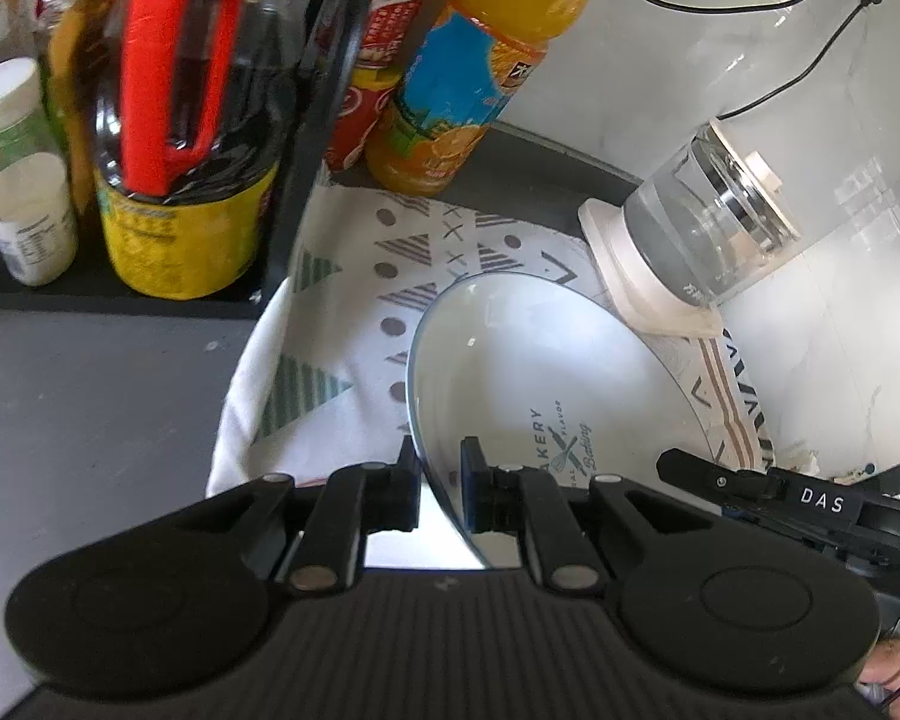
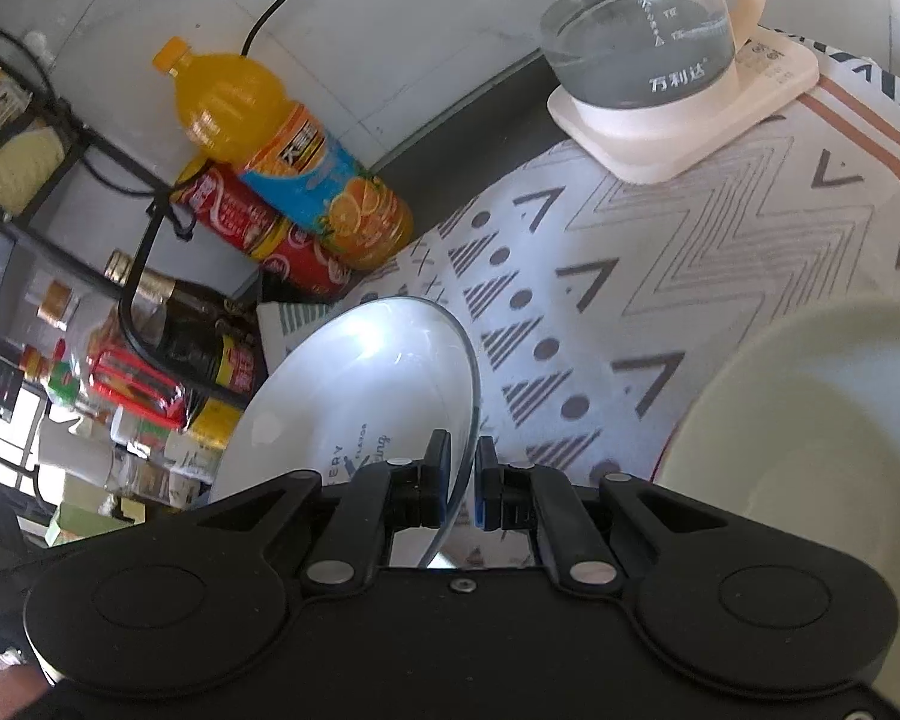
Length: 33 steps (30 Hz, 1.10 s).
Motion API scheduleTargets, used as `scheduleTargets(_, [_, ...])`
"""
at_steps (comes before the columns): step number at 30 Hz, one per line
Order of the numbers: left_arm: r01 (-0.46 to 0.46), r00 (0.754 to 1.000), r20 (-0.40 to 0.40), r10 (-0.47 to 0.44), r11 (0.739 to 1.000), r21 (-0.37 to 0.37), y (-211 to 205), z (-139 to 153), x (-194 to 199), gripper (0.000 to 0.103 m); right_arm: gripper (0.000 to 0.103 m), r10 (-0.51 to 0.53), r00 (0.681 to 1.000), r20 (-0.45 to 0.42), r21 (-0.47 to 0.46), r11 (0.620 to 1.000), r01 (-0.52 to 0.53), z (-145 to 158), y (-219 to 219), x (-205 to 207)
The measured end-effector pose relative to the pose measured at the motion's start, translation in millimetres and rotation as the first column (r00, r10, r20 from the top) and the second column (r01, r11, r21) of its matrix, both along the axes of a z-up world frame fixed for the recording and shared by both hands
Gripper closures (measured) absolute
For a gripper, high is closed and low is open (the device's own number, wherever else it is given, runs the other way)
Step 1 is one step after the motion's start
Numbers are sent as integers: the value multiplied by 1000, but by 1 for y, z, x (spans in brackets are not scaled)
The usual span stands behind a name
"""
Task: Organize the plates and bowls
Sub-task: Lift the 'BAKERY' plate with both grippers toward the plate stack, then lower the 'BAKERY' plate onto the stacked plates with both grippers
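Above patterned cloth [image 2: 660,276] | one glass plate [image 1: 540,360] | two tools clamped: left tool [image 1: 439,489], right tool [image 2: 463,489]

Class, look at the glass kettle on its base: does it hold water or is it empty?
Partly full: the glass kettle shows a water line beside its printed level marks.

Plate [image 1: 546,372], lower centre of left view: printed "AKERY", "FLAVOR", "Baking"; first letter hidden. Black arm [image 1: 810,501], lower right: white "DAS". Glass kettle [image 2: 642,30], top of right view: "万利达". Bottle labels unreadable.
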<state>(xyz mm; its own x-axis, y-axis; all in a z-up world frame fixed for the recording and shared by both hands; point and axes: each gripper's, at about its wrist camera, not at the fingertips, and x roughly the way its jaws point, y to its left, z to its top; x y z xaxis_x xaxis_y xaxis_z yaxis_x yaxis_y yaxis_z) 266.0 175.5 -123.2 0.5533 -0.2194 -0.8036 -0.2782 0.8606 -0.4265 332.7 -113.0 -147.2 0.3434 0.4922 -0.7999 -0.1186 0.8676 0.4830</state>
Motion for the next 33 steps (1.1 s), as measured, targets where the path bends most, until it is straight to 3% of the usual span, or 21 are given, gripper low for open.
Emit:
scheduleTargets(15, [29,999,-22,-29,1000,1,7,-8,-51,93,94,43,999,6,-53,998,-43,-5,10,-58])
scheduleTargets(33, [95,992,-86,-97,995,-27,2,-31,-77,92,93,77,997,0,-144,987,-76,-13,10,-101])
